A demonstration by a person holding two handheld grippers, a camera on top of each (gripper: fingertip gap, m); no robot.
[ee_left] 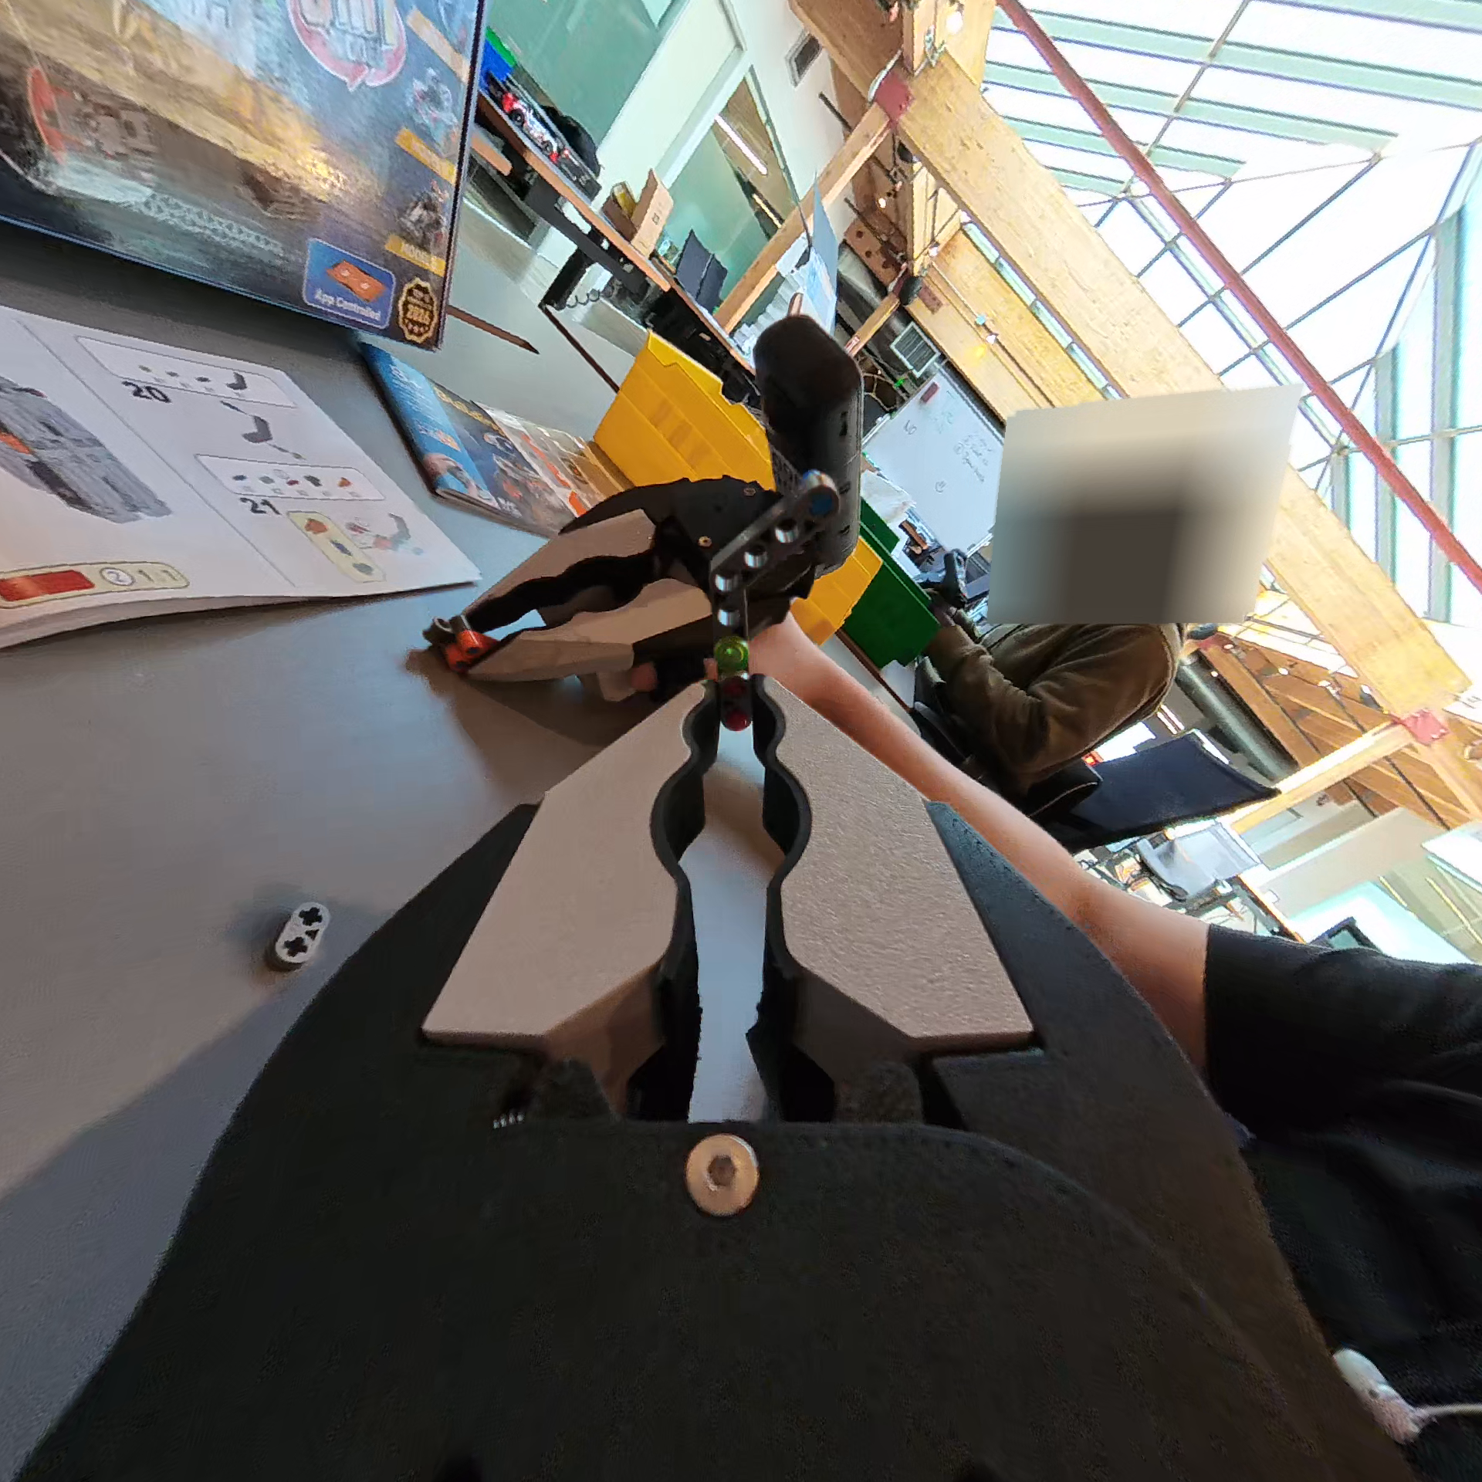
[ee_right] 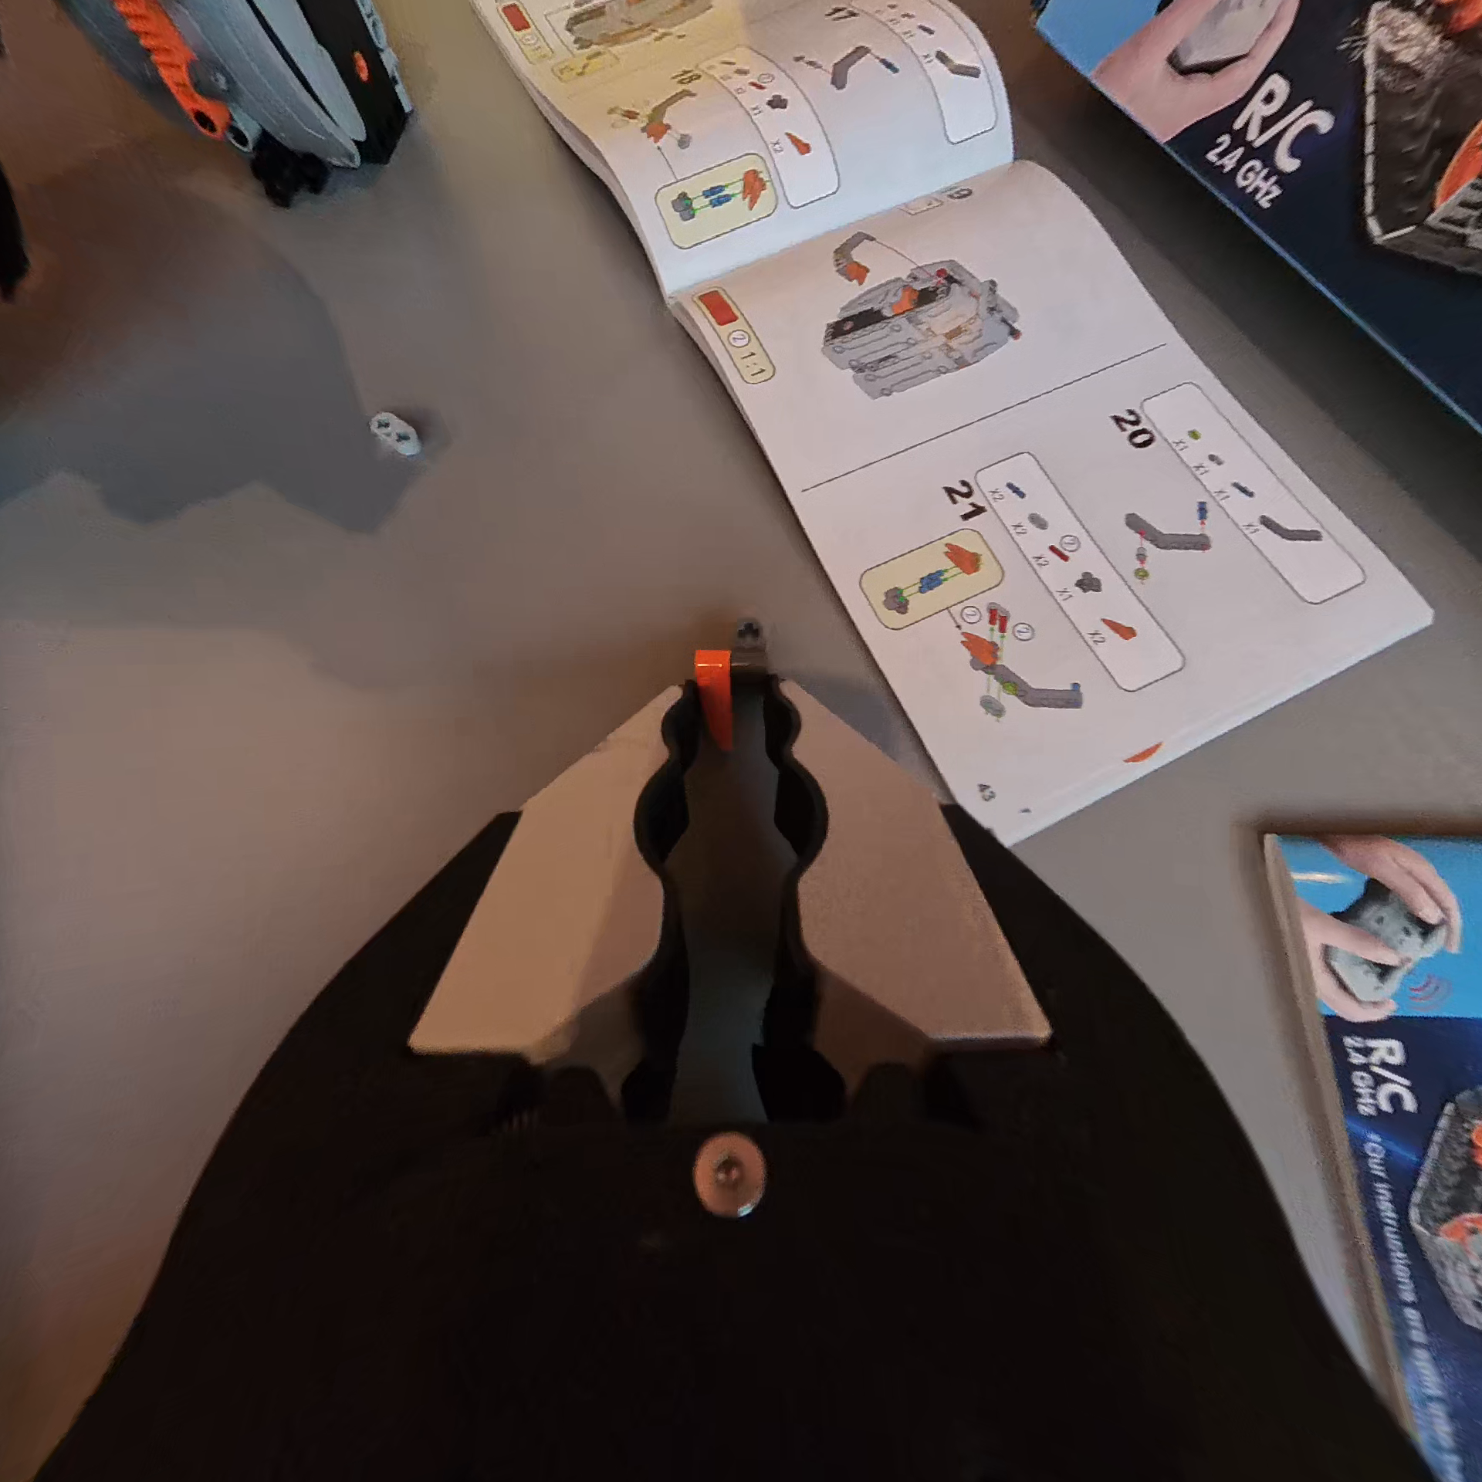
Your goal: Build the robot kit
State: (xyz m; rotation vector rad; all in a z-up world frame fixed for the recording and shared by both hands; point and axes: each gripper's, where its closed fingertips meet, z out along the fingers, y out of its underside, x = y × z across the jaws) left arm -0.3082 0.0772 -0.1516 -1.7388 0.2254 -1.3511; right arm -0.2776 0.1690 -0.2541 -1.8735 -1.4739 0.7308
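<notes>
My left gripper (ee_left: 731, 699) is shut on a small assembly: a red axle with a green bush (ee_left: 731, 653) and a grey angled beam with holes (ee_left: 770, 545) sticking up from the tips, held above the table. My right gripper (ee_right: 726, 698) is shut on an orange claw-shaped piece (ee_right: 714, 694) joined to a small grey connector (ee_right: 750, 641), with its tips at the table beside the open instruction booklet (ee_right: 1002, 417). In the left wrist view the right gripper (ee_left: 469, 641) rests with its tips on the table, the orange piece (ee_left: 467, 641) between them.
A loose grey two-hole connector (ee_left: 298, 934) lies on the grey table (ee_left: 160, 762); it also shows in the right wrist view (ee_right: 397, 433). A blue product box (ee_left: 240, 144), a second booklet (ee_right: 1395, 1123), a part-built model (ee_right: 265, 88), yellow and green bins (ee_left: 682, 417) and a seated person (ee_left: 1058, 698) surround. The tips of one gripper are about 15 cm away from the tips of the other. The part-built model (ee_right: 265, 88) sits 15 cm or so from the ends of my left fingers.
</notes>
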